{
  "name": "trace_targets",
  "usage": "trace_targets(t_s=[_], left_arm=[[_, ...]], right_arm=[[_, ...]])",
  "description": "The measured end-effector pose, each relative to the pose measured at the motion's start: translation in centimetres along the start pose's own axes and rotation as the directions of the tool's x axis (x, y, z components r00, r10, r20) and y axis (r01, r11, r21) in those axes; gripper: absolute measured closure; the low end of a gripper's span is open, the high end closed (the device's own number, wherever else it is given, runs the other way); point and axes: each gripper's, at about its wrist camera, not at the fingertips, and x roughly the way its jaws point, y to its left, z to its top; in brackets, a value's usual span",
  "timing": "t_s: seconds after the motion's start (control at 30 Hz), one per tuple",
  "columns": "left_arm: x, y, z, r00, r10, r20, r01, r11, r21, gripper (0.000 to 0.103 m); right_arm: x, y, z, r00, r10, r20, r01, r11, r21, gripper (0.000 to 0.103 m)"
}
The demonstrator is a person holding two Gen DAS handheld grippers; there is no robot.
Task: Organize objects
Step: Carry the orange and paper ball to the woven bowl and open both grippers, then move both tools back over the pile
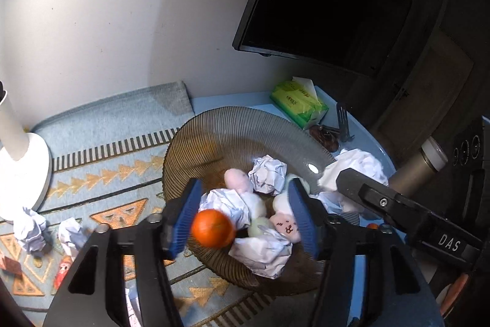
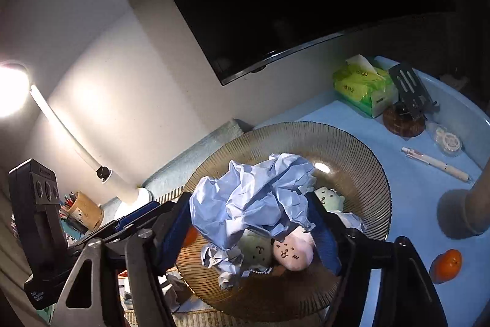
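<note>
A ribbed brown glass bowl (image 1: 245, 124) (image 2: 361, 149) holds crumpled paper balls (image 1: 268, 175), small plush toys (image 1: 286, 224) (image 2: 294, 250) and bits of paper. My left gripper (image 1: 245, 215) is open over the bowl; an orange tangerine (image 1: 213, 229) sits between its blue fingers, beside the left pad, seemingly loose in the air. My right gripper (image 2: 254, 222) is shut on a large crumpled sheet of paper (image 2: 254, 195) held above the bowl. It also shows in the left wrist view (image 1: 352, 170).
A second tangerine (image 2: 447, 264) lies on the blue tray (image 2: 413, 183) beside a pen (image 2: 438, 163), a green tissue pack (image 2: 364, 85) (image 1: 298, 103) and a metal flask (image 1: 419, 166). Paper balls (image 1: 30, 227) lie on the patterned mat by the lamp base (image 1: 24, 173). A pencil cup (image 2: 84, 210) stands left.
</note>
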Motion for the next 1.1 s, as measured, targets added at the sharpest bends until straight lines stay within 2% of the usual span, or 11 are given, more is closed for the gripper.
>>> trace_targets(t_s=[0.1, 0.27, 0.4, 0.5, 0.57, 0.67, 0.73, 0.87, 0.93, 0.97, 1.1], left_arm=[[-0.3, 0.6, -0.2, 1.000, -0.022, -0.008, 0.022, 0.999, -0.032, 0.031], [-3.5, 1.4, -1.1, 1.000, -0.006, 0.019, 0.006, 1.000, -0.025, 0.031], [-8.7, 2.0, -2.2, 0.996, 0.013, 0.088, -0.013, 1.000, -0.004, 0.031], [-13.6, 2.9, -3.1, 0.988, 0.037, 0.148, -0.037, 0.999, -0.005, 0.031], [-17.0, 4.0, -3.7, 0.979, 0.067, 0.194, -0.064, 0.998, -0.024, 0.028], [-21.6, 6.1, -5.0, 0.958, 0.153, 0.242, -0.139, 0.988, -0.073, 0.018], [-24.2, 7.8, -6.4, 0.941, 0.210, 0.266, -0.186, 0.976, -0.114, 0.004], [-26.4, 11.6, -10.6, 0.887, 0.370, 0.275, -0.329, 0.926, -0.183, 0.001], [-25.5, 13.8, -13.2, 0.858, 0.455, 0.238, -0.414, 0.888, -0.202, 0.001], [-24.7, 14.9, -14.5, 0.850, 0.482, 0.213, -0.443, 0.872, -0.206, 0.001], [-22.2, 18.4, -18.6, 0.863, 0.477, 0.166, -0.428, 0.865, -0.261, 0.002]], right_arm=[[0.1, -0.9, -0.3, 1.000, 0.013, -0.006, -0.013, 1.000, 0.013, 0.022], [-1.2, -1.4, -1.4, 1.000, 0.025, -0.004, -0.025, 0.999, 0.032, 0.022], [-2.8, -0.2, -2.3, 0.999, 0.053, 0.001, -0.053, 0.998, 0.017, 0.022], [-4.7, 2.4, -3.0, 0.995, 0.101, 0.015, -0.100, 0.995, -0.022, 0.022], [-5.9, 4.7, -3.6, 0.990, 0.136, 0.024, -0.134, 0.989, -0.063, 0.022], [-7.1, 8.3, -5.0, 0.981, 0.192, 0.027, -0.187, 0.973, -0.132, 0.022], [-7.1, 10.5, -6.4, 0.975, 0.223, 0.013, -0.217, 0.961, -0.171, 0.020], [-4.1, 13.7, -10.3, 0.975, 0.216, -0.048, -0.221, 0.945, -0.243, 0.018], [-2.0, 14.4, -12.8, 0.981, 0.182, -0.065, -0.193, 0.941, -0.280, 0.018], [-1.0, 14.5, -14.2, 0.984, 0.165, -0.071, -0.178, 0.938, -0.298, 0.018], [2.4, 14.0, -18.2, 0.988, 0.090, -0.123, -0.128, 0.926, -0.354, 0.018]])
